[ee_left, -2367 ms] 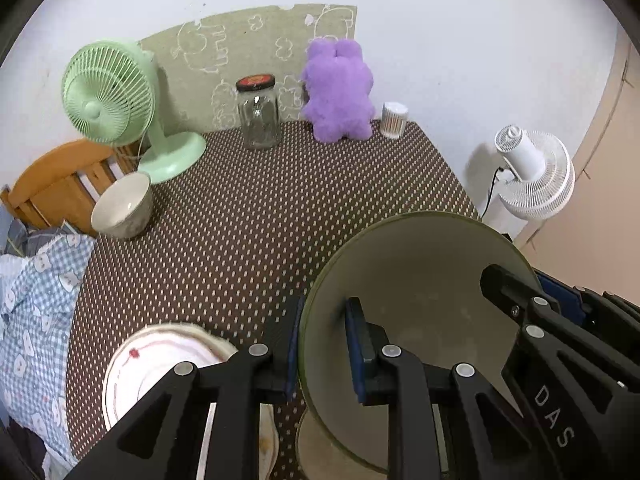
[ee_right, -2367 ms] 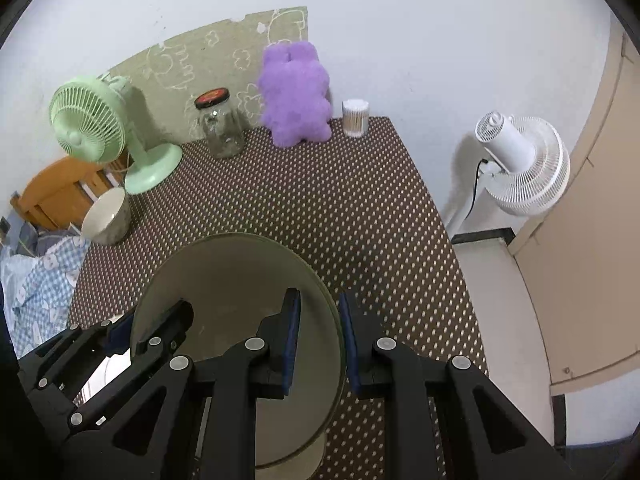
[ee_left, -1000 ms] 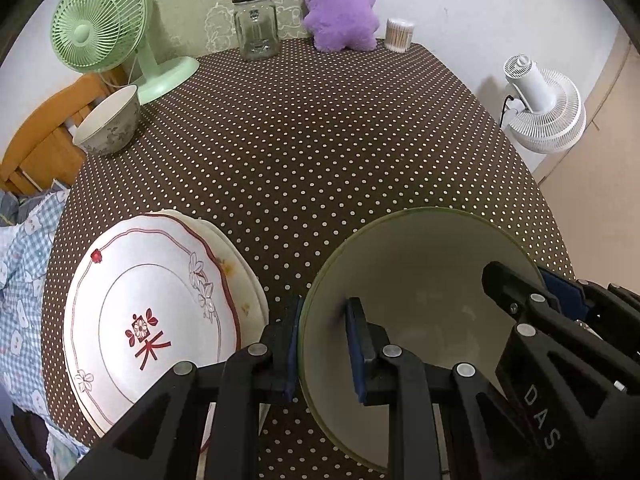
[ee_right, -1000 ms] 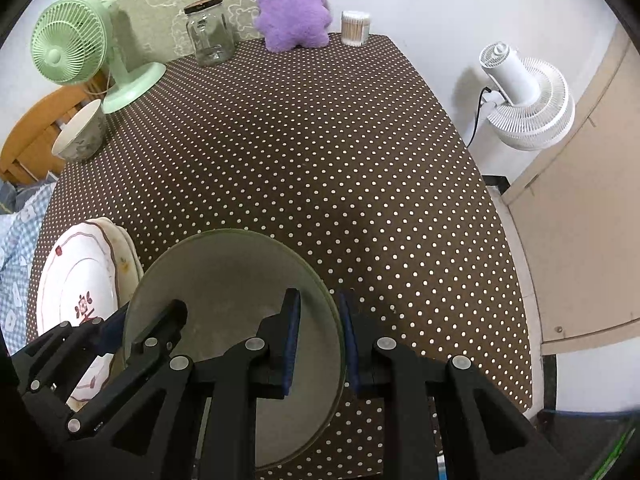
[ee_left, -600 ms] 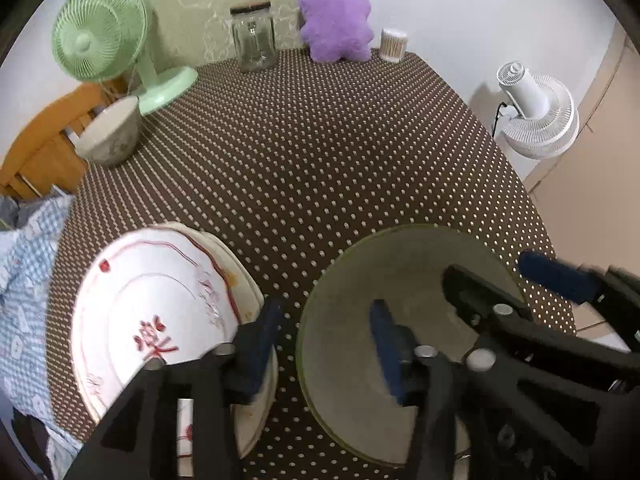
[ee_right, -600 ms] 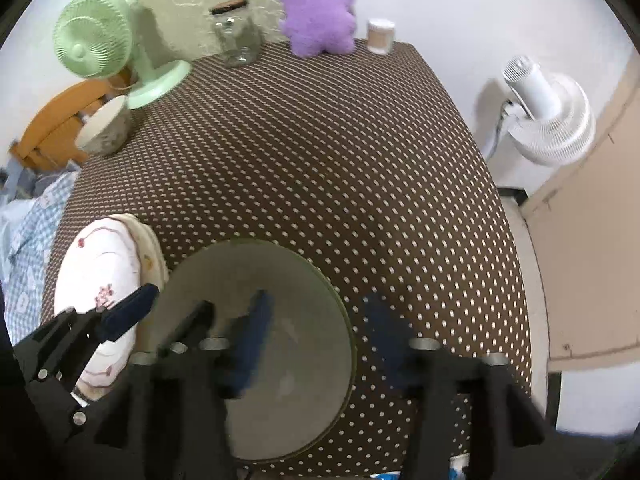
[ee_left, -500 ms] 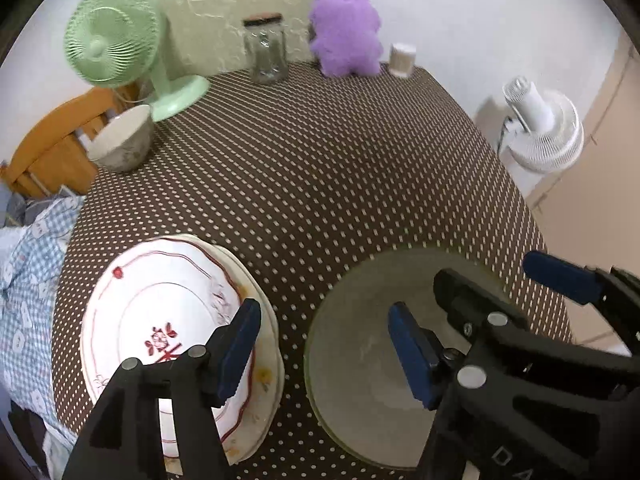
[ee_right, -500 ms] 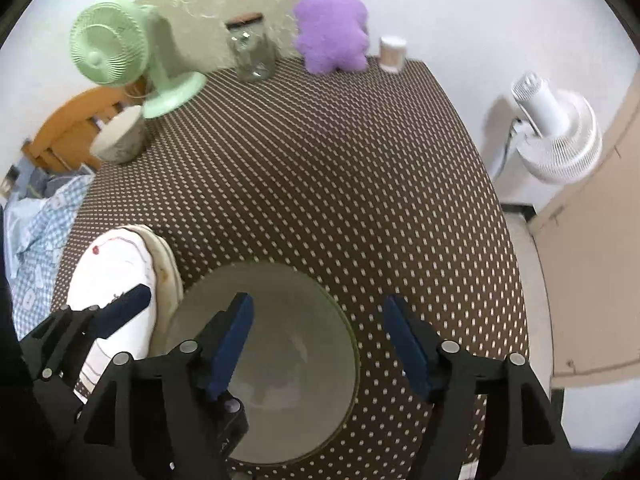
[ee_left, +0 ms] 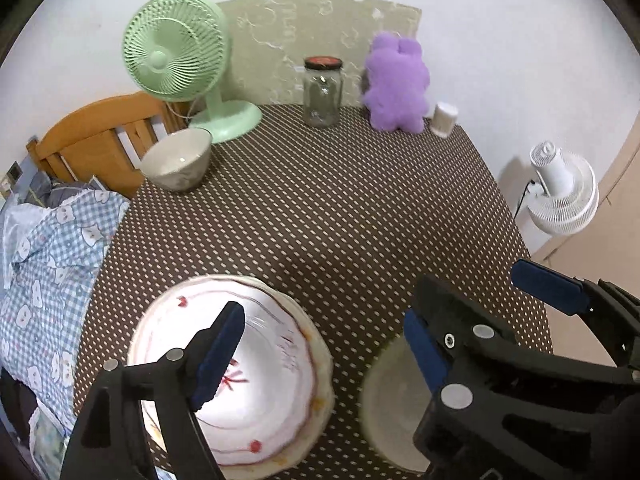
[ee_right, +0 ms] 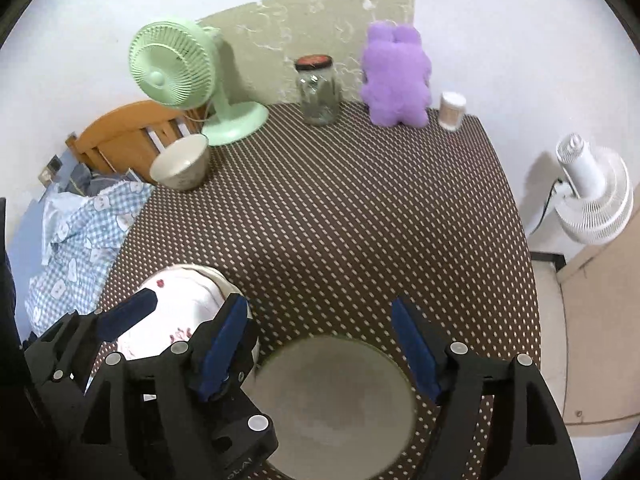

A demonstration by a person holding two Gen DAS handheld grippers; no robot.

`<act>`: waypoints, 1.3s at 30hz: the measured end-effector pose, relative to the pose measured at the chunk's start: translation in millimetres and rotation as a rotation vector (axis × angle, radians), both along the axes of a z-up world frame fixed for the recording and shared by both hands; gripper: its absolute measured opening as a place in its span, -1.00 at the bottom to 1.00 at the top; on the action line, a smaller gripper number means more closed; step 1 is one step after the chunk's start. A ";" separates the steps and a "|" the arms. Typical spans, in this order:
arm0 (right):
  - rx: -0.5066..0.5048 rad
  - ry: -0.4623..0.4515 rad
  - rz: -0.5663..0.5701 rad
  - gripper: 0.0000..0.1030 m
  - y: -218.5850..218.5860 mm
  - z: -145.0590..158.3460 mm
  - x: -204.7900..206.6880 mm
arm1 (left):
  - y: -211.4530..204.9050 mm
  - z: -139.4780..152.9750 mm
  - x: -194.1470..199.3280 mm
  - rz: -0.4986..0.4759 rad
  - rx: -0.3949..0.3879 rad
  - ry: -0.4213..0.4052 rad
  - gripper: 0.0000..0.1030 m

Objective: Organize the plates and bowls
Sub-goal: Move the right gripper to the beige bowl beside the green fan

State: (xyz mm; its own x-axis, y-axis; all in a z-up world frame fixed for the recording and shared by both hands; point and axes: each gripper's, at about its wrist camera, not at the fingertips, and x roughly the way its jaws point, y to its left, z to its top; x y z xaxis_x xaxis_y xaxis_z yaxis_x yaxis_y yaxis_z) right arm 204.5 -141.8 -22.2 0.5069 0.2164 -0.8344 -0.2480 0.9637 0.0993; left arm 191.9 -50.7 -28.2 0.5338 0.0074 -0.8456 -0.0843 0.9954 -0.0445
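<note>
Crockery like your olive-green plate [ee_right: 332, 396] is stiff, glazed, slippery and breakable, so take it by the rim, one side per tongs. It lies flat, face up, on the near edge of the dotted surface [ee_left: 340, 208], just right of the white floral plates [ee_left: 256, 380]. Round, it has no long axis. Both left tongs [ee_left: 320, 356] and right tongs [ee_right: 320, 344] have just been opening and stand wide above it, holding nothing.

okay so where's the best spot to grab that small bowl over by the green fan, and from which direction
Take the bowl by its rim, one claw finger inside and one outside, coming down from above. It stands upright and open, and its flared wall would likely slip in a side pinch. The rim facing the open table looks easiest, since the green fan base sits close behind it.
</note>
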 end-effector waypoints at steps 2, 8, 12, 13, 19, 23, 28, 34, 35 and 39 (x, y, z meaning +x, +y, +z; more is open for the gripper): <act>-0.003 -0.004 -0.001 0.50 13.0 4.1 2.5 | 11.1 1.8 -0.2 0.003 -0.003 -0.005 0.62; 0.005 -0.023 -0.037 0.51 60.6 14.1 11.4 | 57.9 4.0 10.3 -0.026 0.007 -0.024 0.63; 0.002 -0.039 -0.071 0.51 97.7 17.9 21.0 | 89.5 5.0 21.3 -0.049 0.005 -0.036 0.62; 0.001 -0.041 -0.078 0.51 105.8 18.2 23.2 | 99.2 5.2 25.8 -0.056 0.005 -0.038 0.62; 0.000 -0.045 -0.108 0.51 160.2 11.8 44.2 | 147.4 1.7 48.5 -0.059 0.015 -0.037 0.64; -0.005 -0.055 -0.121 0.51 190.4 9.8 60.8 | 174.1 1.6 64.6 -0.052 0.023 -0.047 0.64; -0.024 -0.070 -0.133 0.54 219.2 10.9 85.5 | 201.6 1.1 87.3 -0.055 0.011 -0.060 0.65; -0.034 -0.082 -0.153 0.58 242.3 7.0 120.5 | 224.6 -4.3 119.8 -0.050 0.010 -0.069 0.65; -0.037 -0.085 -0.157 0.58 244.8 5.5 125.6 | 226.3 -5.6 124.3 -0.048 0.016 -0.068 0.65; -0.053 -0.091 -0.170 0.59 256.1 -3.4 147.9 | 237.7 -15.1 145.7 -0.036 0.046 -0.069 0.65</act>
